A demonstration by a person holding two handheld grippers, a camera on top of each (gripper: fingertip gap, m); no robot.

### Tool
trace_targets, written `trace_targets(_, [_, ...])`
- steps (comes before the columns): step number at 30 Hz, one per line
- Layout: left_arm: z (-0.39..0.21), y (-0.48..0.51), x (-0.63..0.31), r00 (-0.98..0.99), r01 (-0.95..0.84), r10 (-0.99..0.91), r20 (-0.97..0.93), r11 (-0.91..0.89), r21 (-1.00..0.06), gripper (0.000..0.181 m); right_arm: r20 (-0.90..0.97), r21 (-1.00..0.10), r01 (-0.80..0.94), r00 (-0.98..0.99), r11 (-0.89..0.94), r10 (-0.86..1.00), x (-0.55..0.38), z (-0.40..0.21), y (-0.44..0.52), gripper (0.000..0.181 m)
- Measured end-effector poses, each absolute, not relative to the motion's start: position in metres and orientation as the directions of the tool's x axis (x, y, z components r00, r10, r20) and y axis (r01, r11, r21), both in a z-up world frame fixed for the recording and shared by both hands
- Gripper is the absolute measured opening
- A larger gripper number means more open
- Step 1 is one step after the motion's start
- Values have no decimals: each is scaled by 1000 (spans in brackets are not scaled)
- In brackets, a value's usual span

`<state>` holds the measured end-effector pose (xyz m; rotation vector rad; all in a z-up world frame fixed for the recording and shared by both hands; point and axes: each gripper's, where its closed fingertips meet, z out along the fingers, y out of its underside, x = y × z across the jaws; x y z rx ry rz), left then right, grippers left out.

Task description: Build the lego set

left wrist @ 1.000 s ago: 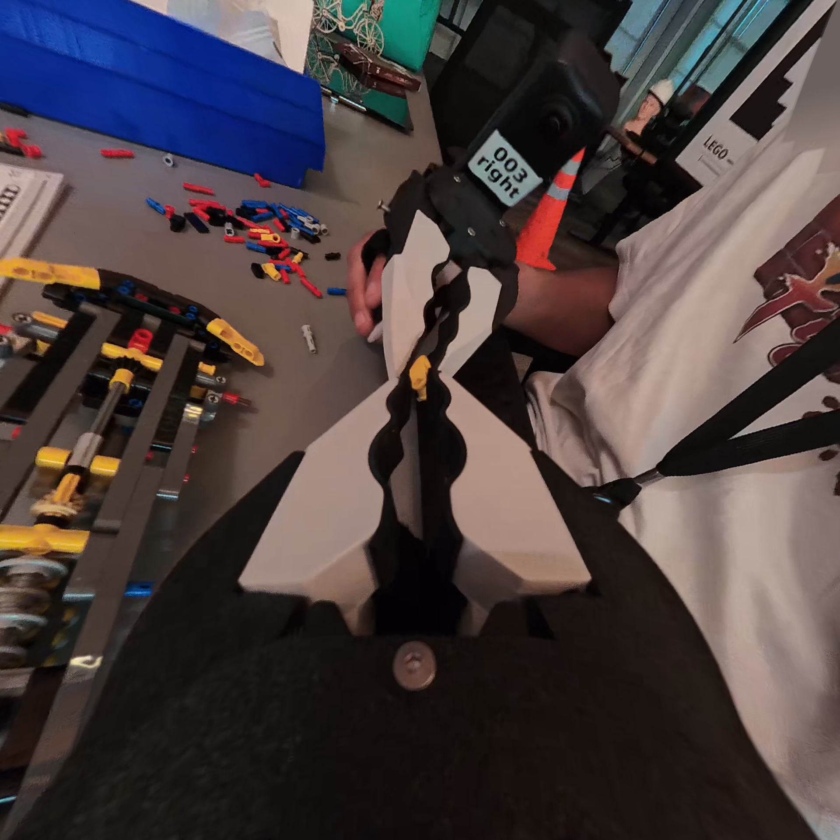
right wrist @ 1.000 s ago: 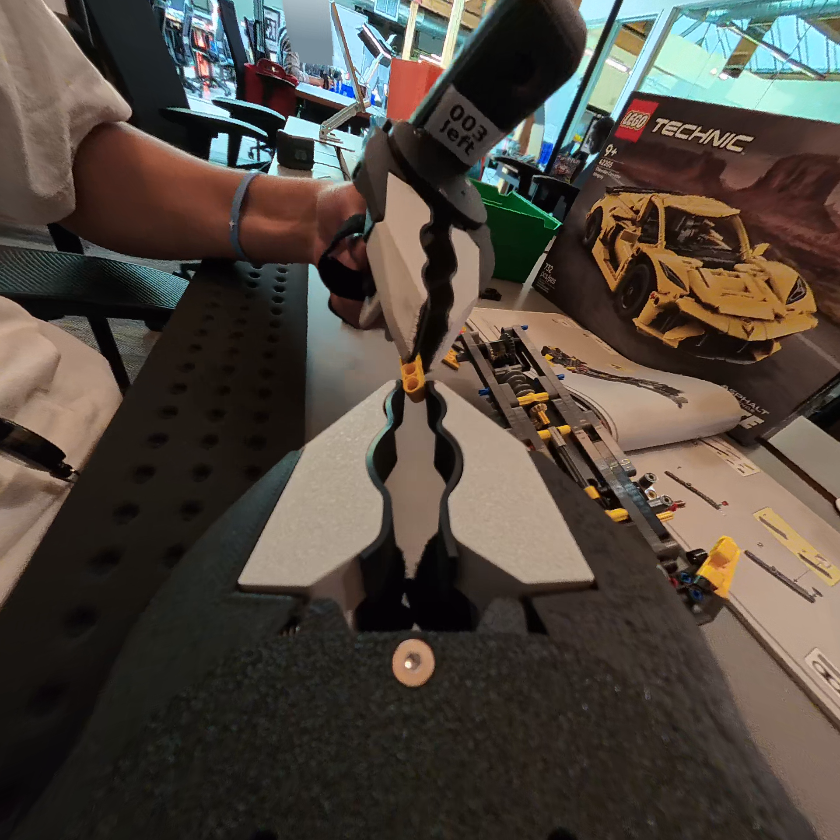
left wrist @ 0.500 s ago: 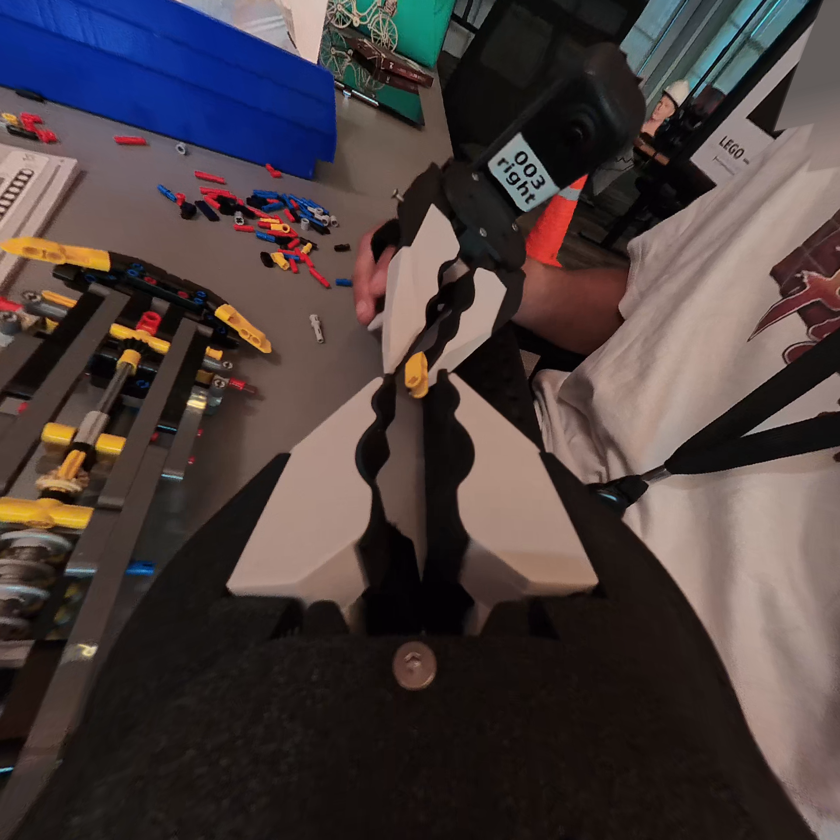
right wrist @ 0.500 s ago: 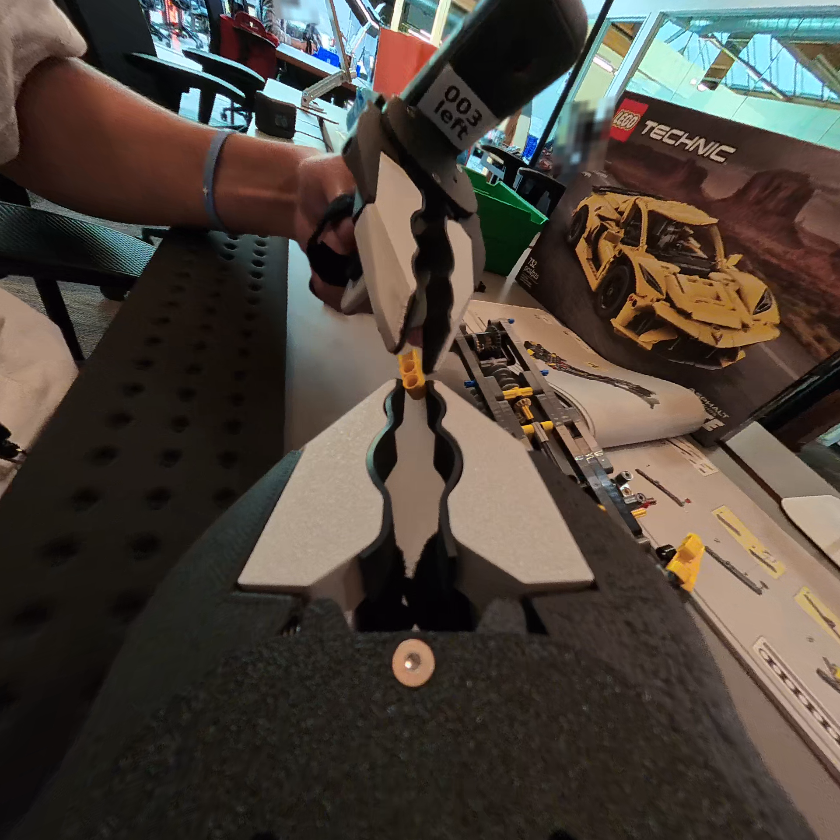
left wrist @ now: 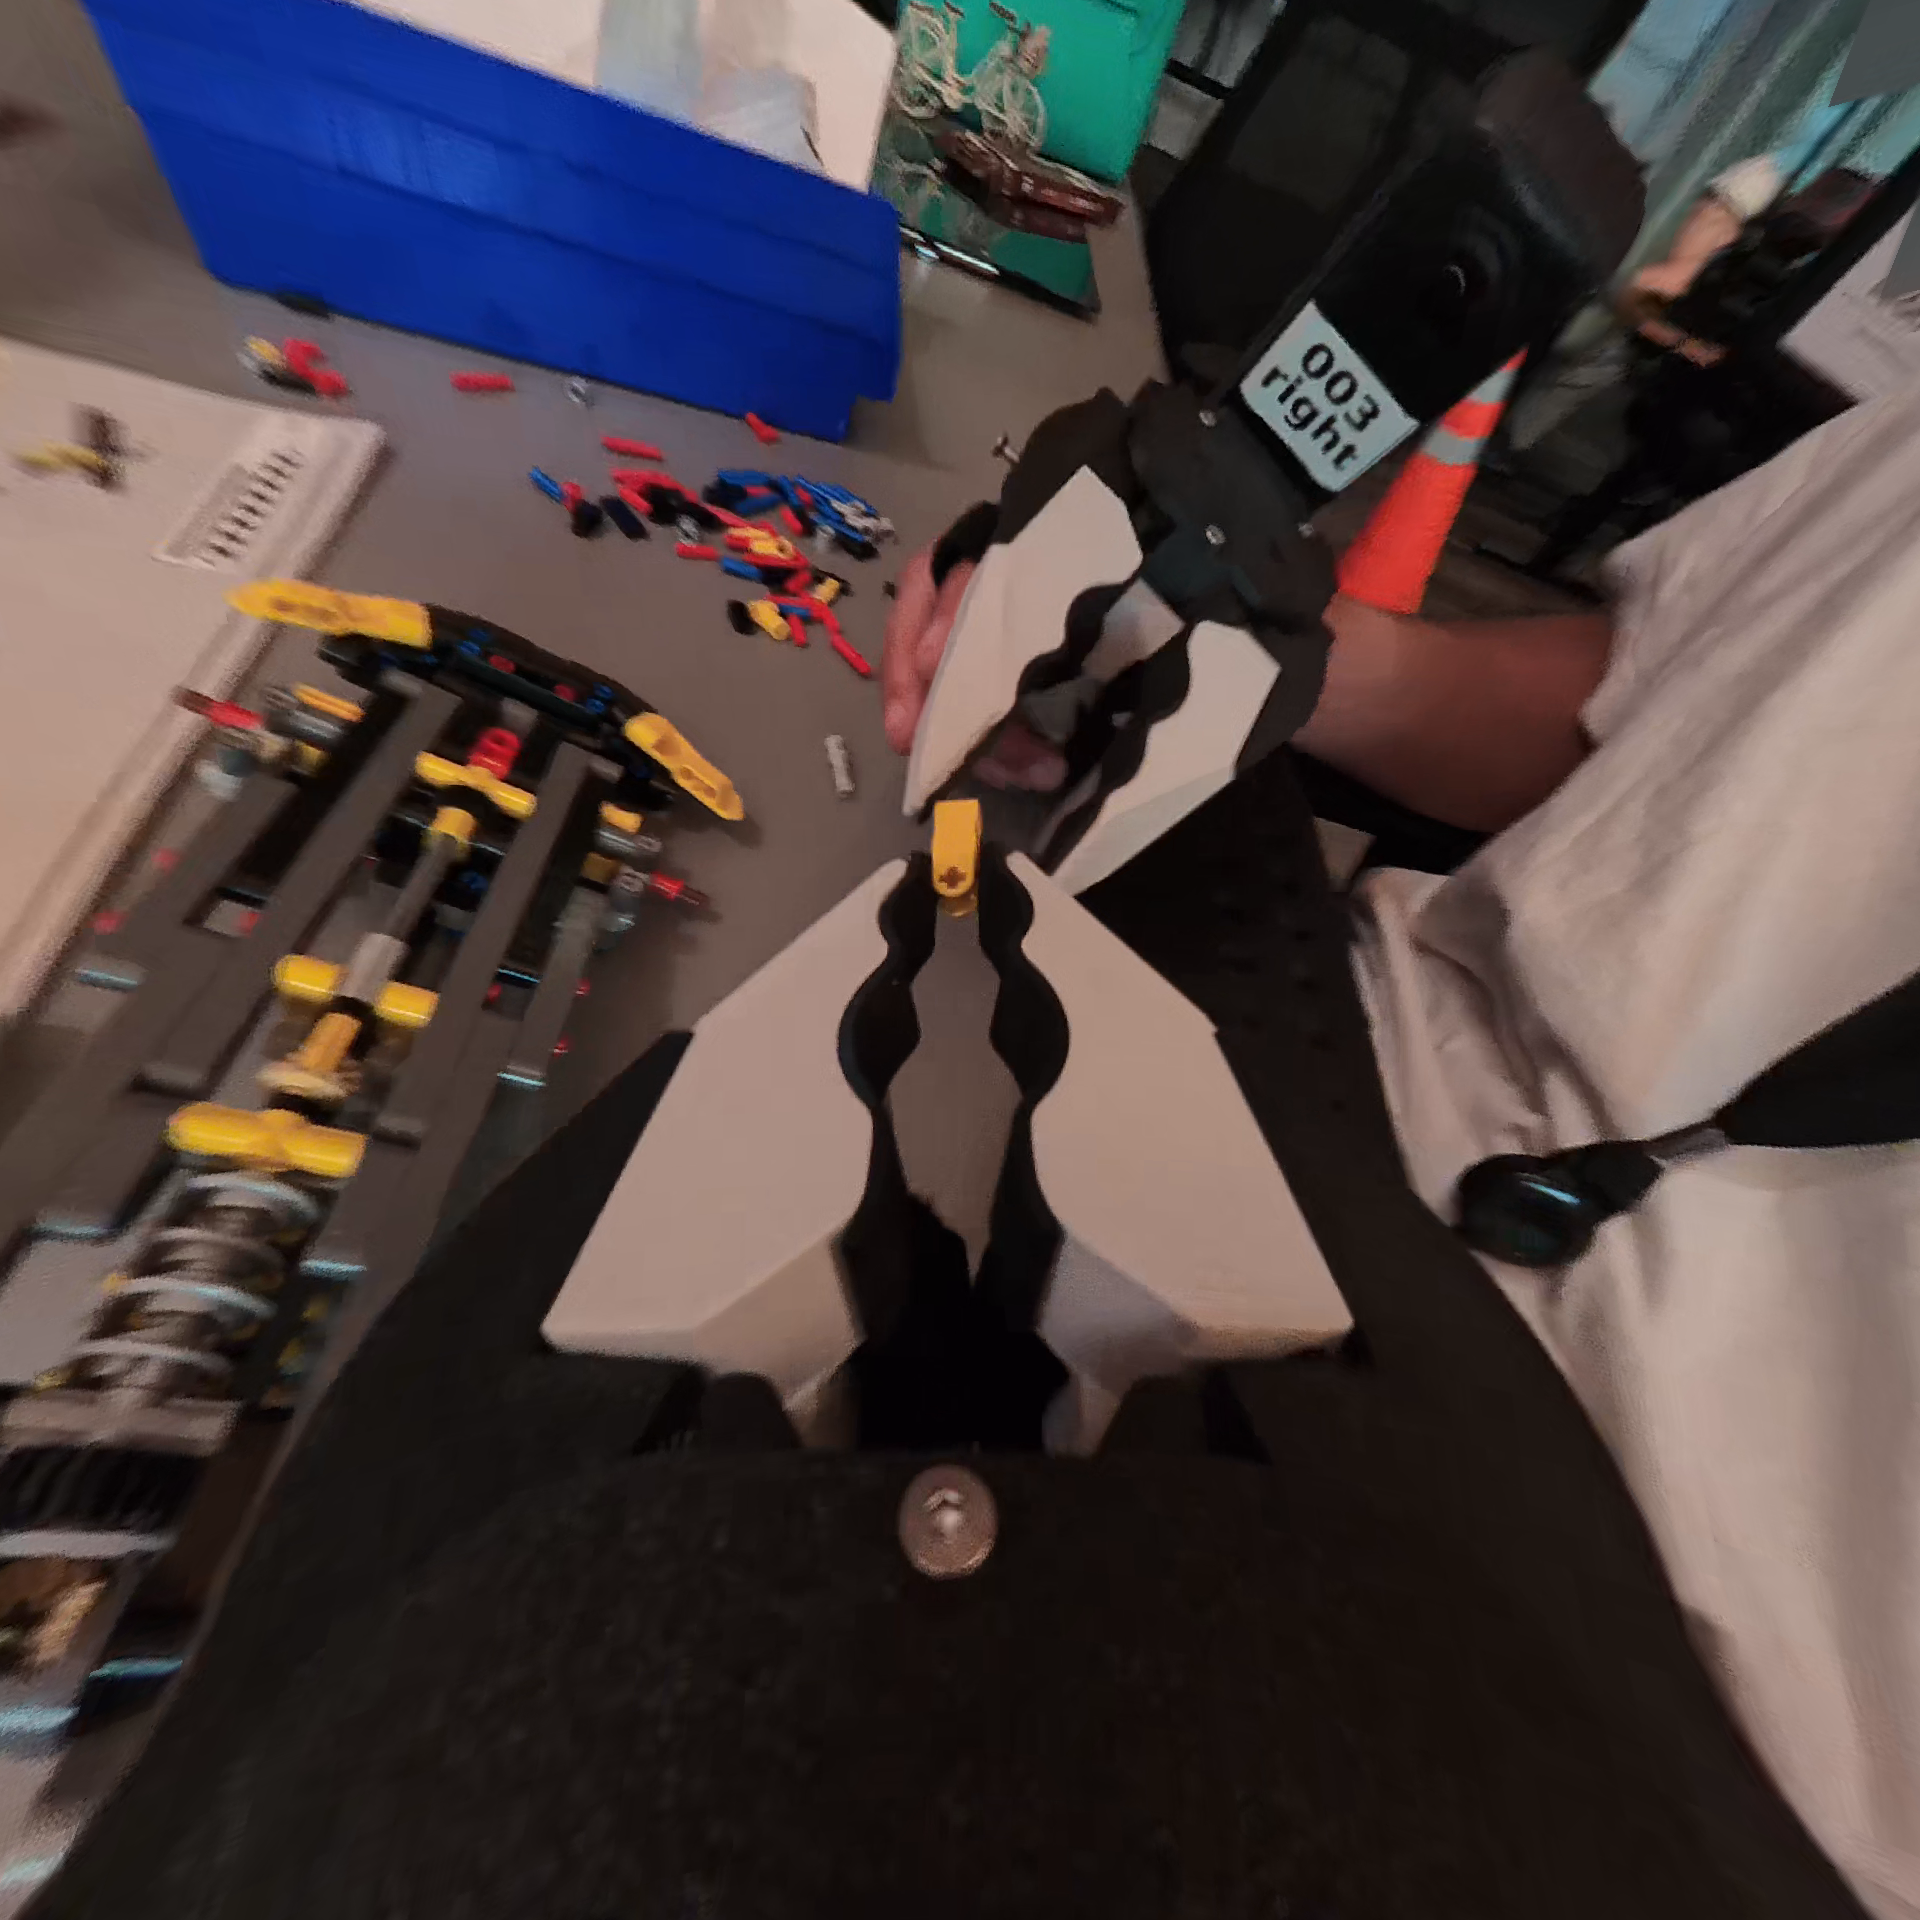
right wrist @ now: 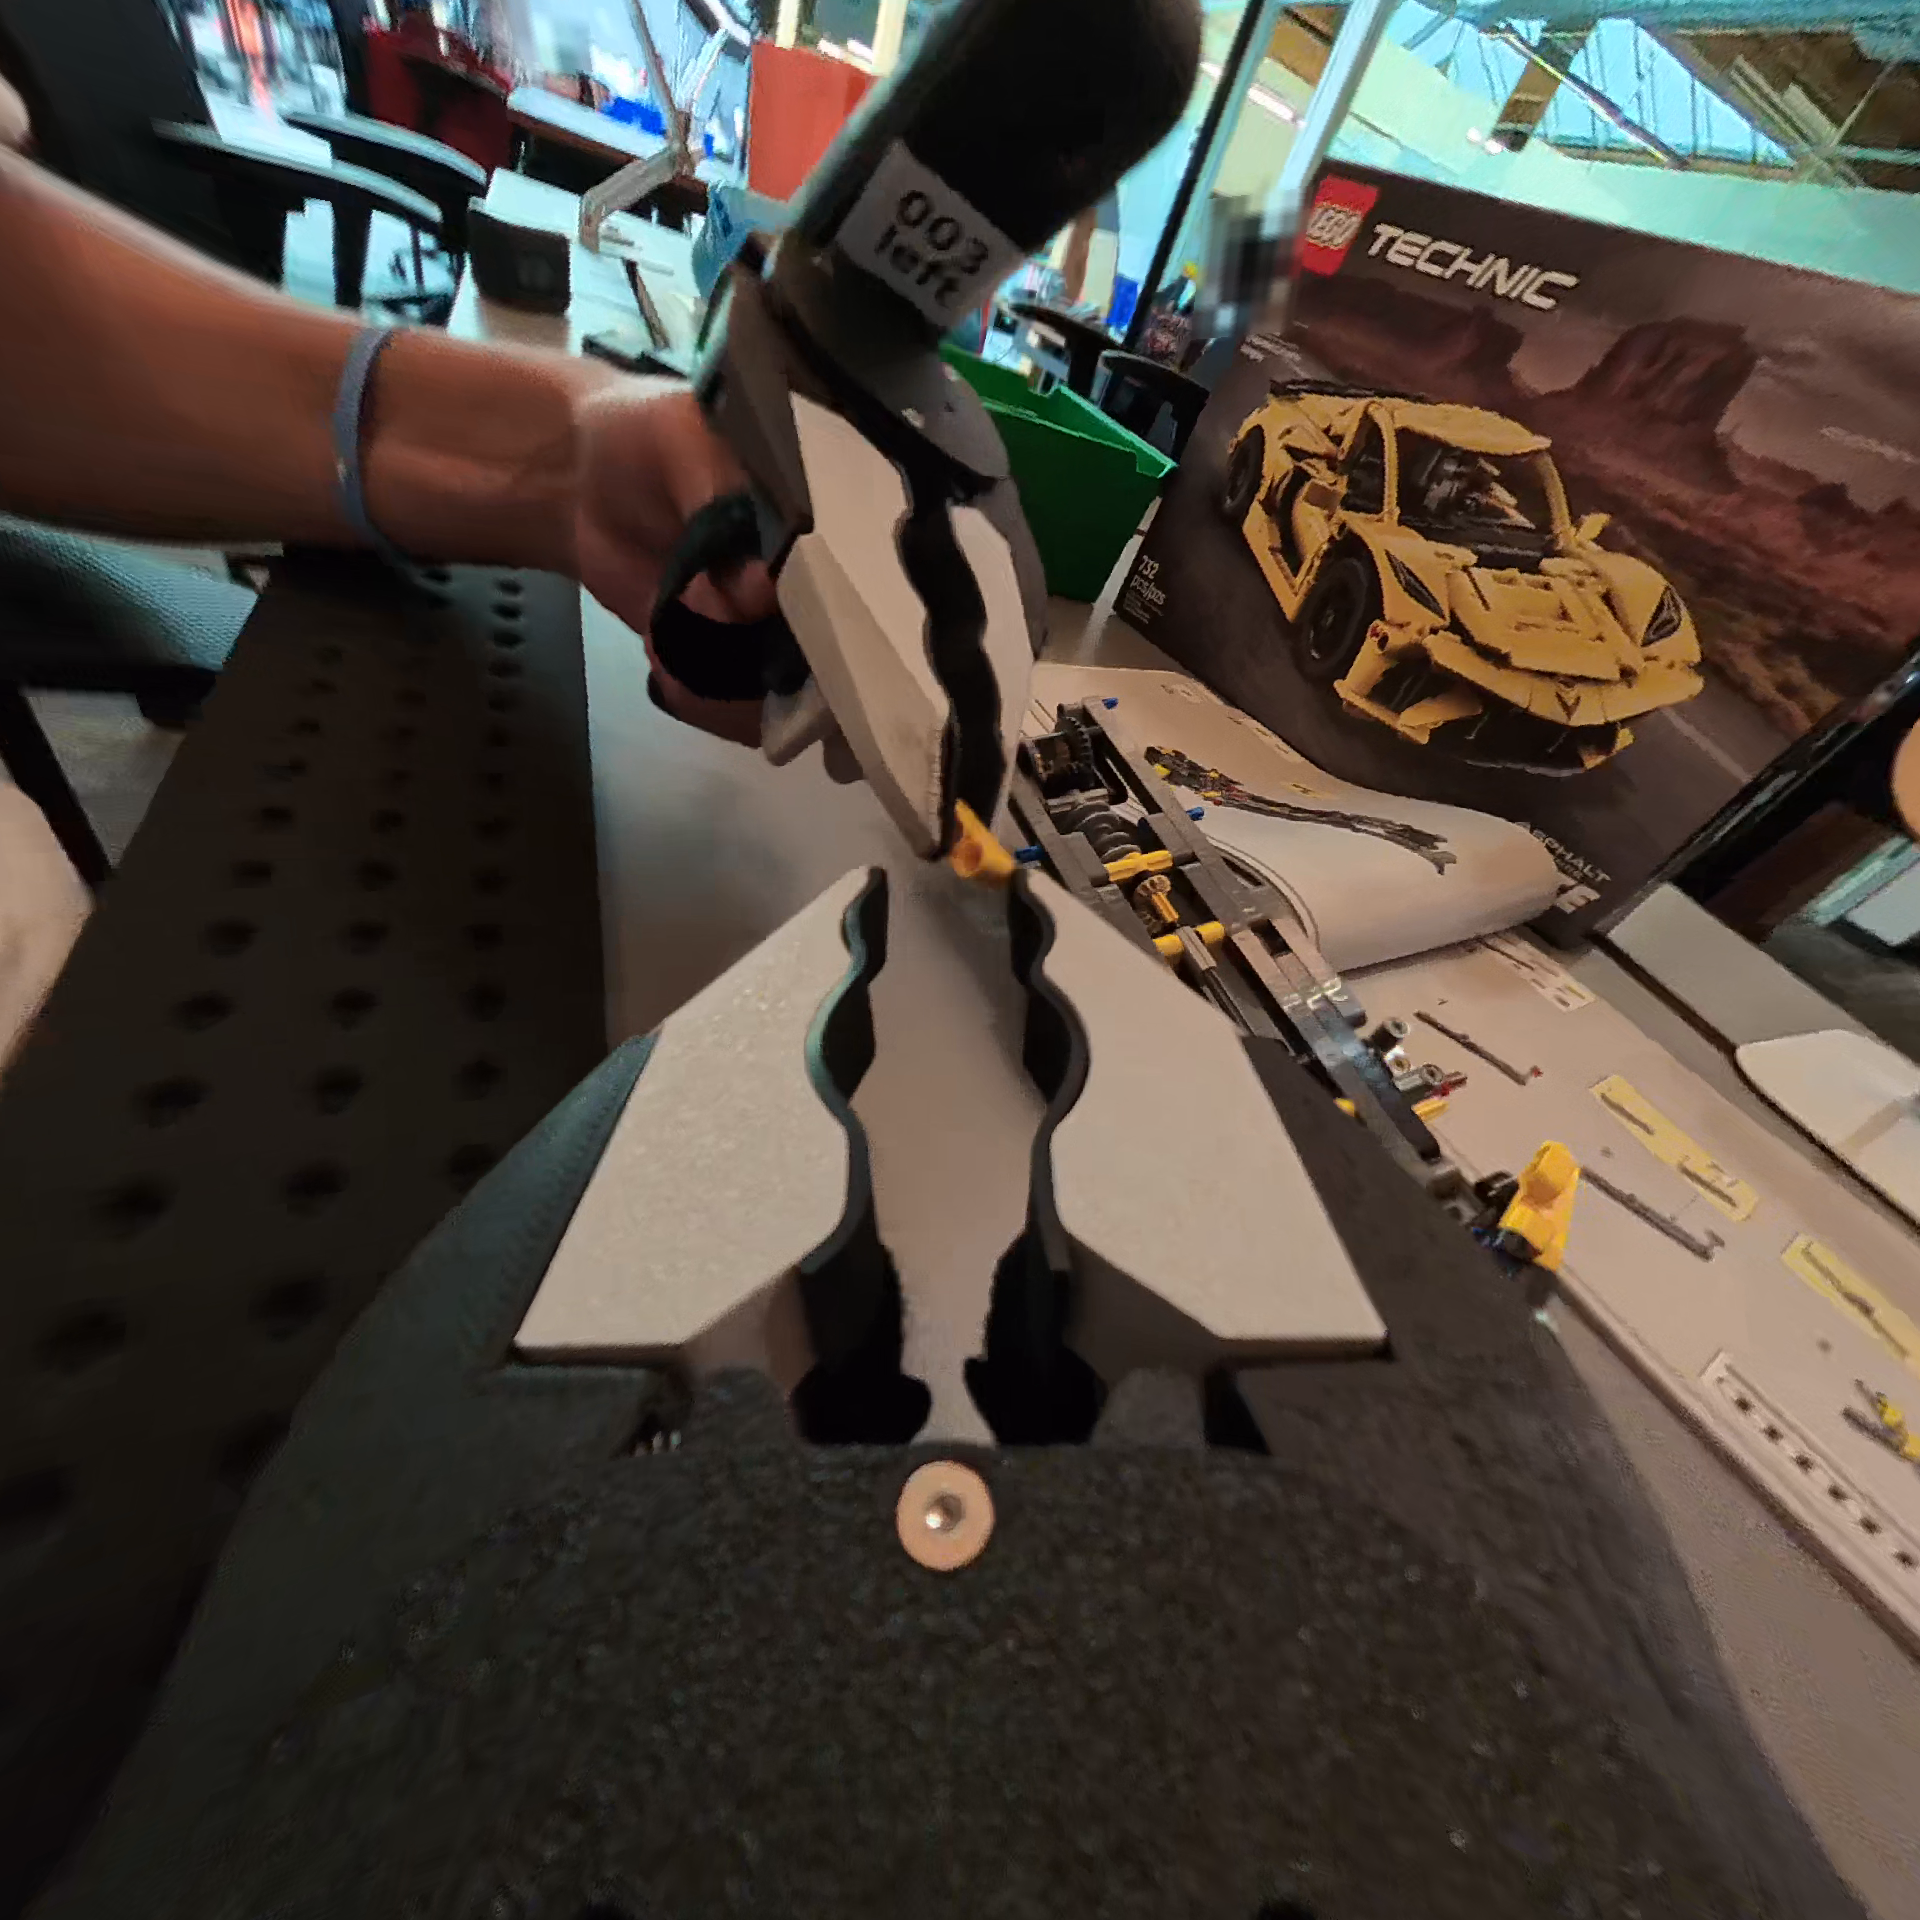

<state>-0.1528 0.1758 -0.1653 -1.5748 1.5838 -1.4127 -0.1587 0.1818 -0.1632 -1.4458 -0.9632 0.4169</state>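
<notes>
— So, where do we stand with the small yellow connector (left wrist: pixel 954 854)?

— We have it pinched at the very tips of the left hand-held gripper (left wrist: pixel 954 883), held up in the air over the near edge of the counter (left wrist: pixel 790 727). Its jaws are clamped on the lower end, where the cross-shaped hole shows; the upper end pokes out free.

— And the right hand-held gripper (right wrist: pixel 948 891)?

— Its jaws stand apart with nothing between them, just beside the piece, not touching it as far as we can tell.

— How do we expect the piece to handle?

— We judge it very light, hard and stiff, with smooth plastic sides, so it can twist or pop out of the tips if we squeeze off-centre. It is not fragile, but it is tiny, and a drop among the loose pins (left wrist: pixel 769 540) farther off would cost us a search.

— Where should we take hold?

— We think across its flat sides, near the middle, leaving one end bare for whatever it must plug into. A grip on the rounded end would likely let it roll.

— And the target?

— Probably the black and yellow chassis (left wrist: pixel 343 935) lying to the left on the counter, beside the open instruction booklet (right wrist: pixel 1351 862), though we cannot tell which hole.
</notes>
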Motion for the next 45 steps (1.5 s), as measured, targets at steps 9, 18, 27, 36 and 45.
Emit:
trace_targets(9, [-148, 208, -149, 69, -334, -724, -687, 632, -700, 6, -431, -900, -144, 451, -412, 782, -151, -150, 191, 24])
trace_targets(18, [-140, 194, -139, 82, -305, -603, -794, 743, -596, 6, -639, -765, -299, 242, -570, 730, -148, -133, 188, 18])
trace_targets(27, [-131, 179, -136, 66, -204, -648, -759, 736, -646, 7, -700, -696, -304, 86, -650, 709, -151, -125, 177, 6])
trace_targets(36, [-120, 170, -135, 38, -77, -706, -708, 704, -706, 6, -733, -627, -311, -75, -714, 676, -151, -114, 168, 6])
trace_targets(45, [-123, 176, -129, 84, -107, -605, -792, 785, -611, 6, -767, -581, -339, -77, -740, 637, -146, -116, 176, 6])
